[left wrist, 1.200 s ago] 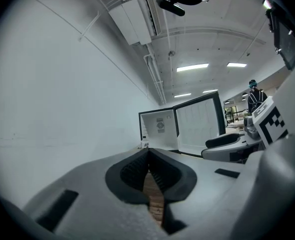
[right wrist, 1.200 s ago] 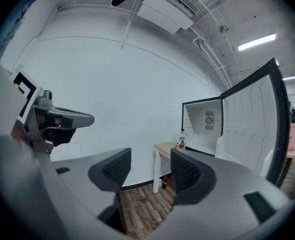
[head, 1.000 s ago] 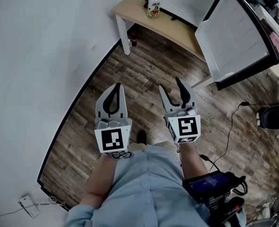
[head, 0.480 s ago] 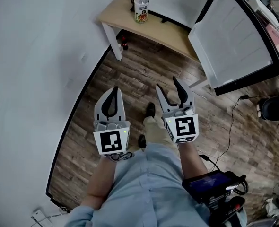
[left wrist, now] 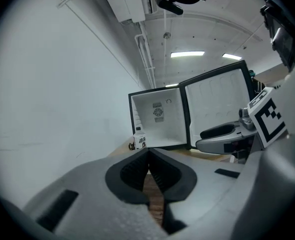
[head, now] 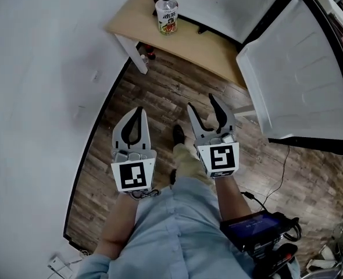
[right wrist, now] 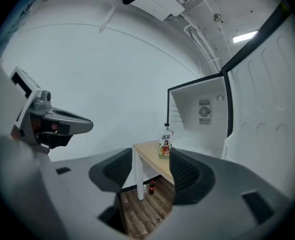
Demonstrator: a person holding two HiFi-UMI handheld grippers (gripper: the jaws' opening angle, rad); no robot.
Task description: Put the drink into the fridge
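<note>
The drink is a clear bottle [head: 167, 14] with a white cap and a coloured label, standing upright on a light wooden table [head: 203, 44], next to the fridge [left wrist: 162, 118]. The fridge is white inside, and its black-edged door [head: 302, 80] is swung wide open. Both grippers are held out over the floor, well short of the table. My left gripper [head: 138, 113] is shut and empty. My right gripper [head: 203, 104] is open and empty. In the right gripper view the bottle [right wrist: 165, 143] shows far off between the jaws. The left gripper view shows the bottle [left wrist: 140, 141] just above its closed tips.
The white wall [head: 49, 68] curves along the left. Two small bottles [right wrist: 149, 188] stand on the wood floor under the table, beside its white leg [head: 132, 56]. A cable [head: 283, 161] trails over the floor to the right. My legs and a shoe [head: 178, 135] show below.
The table, the drink and the fridge door have come nearer and shifted left in the head view as I step forward. Both grippers keep their pose and jaw state.
</note>
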